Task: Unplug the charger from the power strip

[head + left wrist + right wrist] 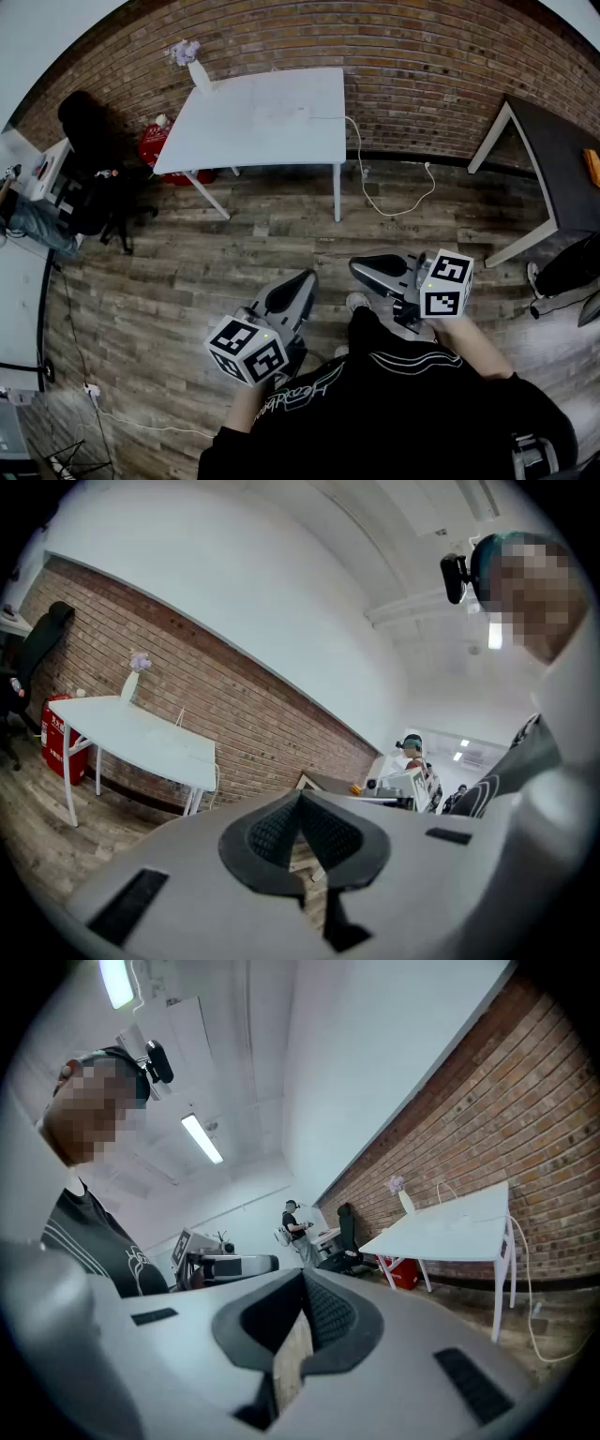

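A white table [262, 117] stands by the brick wall, well beyond both grippers. A pale power strip [281, 114] lies faintly visible on its top; I cannot make out a charger at this distance. A white cable [361, 173] drops from the table's right edge and loops over the floor. My left gripper [302, 278] and right gripper [356, 266] hover side by side in front of my body, above the wooden floor, both shut with nothing between the pads. In the left gripper view the left gripper [300, 799] faces the table [141, 733]. The right gripper [305, 1279] sees the table [450, 1227] at the right.
A vase with flowers [192, 66] stands on the table's far left corner. A red container [155, 145] and a black office chair [89, 122] are to its left. A dark table [562, 159] stands at the right. Another person [292, 1222] stands far off.
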Available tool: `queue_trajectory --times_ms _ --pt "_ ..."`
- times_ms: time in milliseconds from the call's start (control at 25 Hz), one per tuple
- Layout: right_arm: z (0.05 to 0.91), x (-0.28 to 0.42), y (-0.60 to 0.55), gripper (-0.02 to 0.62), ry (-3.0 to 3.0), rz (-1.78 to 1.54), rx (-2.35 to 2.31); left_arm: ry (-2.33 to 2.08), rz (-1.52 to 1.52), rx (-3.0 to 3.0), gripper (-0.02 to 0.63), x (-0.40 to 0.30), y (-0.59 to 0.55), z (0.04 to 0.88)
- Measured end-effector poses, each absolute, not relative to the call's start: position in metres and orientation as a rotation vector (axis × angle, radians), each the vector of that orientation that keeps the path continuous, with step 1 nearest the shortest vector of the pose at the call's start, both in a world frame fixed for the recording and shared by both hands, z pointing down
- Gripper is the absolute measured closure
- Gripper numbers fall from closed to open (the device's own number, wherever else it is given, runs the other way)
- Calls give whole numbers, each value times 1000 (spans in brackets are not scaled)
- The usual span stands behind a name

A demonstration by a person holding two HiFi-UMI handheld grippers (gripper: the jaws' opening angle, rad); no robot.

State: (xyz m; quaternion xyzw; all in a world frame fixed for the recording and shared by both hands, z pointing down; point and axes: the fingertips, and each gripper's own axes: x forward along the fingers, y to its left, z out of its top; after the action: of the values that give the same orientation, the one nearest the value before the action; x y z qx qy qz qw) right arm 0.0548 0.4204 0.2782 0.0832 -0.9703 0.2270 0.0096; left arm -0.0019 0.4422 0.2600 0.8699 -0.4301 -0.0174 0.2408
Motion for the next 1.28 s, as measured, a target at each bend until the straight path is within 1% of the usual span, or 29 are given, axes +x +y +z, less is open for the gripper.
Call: queue_trajectory --times_ms 480,760,1000,1280 --pt "256 51 426 598 -3039 661 241 -1194 -49 2400 603 -6 448 238" --pt "244 53 429 598 -3088 694 232 -1205 -54 2403 603 -11 447 231" --pt "248 54 419 598 -3116 682 228 -1226 -50 2401 603 -16 440 235" --pt "253 36 385 598 -3138 683 165 -1253 -66 2362 603 -35 411 240"
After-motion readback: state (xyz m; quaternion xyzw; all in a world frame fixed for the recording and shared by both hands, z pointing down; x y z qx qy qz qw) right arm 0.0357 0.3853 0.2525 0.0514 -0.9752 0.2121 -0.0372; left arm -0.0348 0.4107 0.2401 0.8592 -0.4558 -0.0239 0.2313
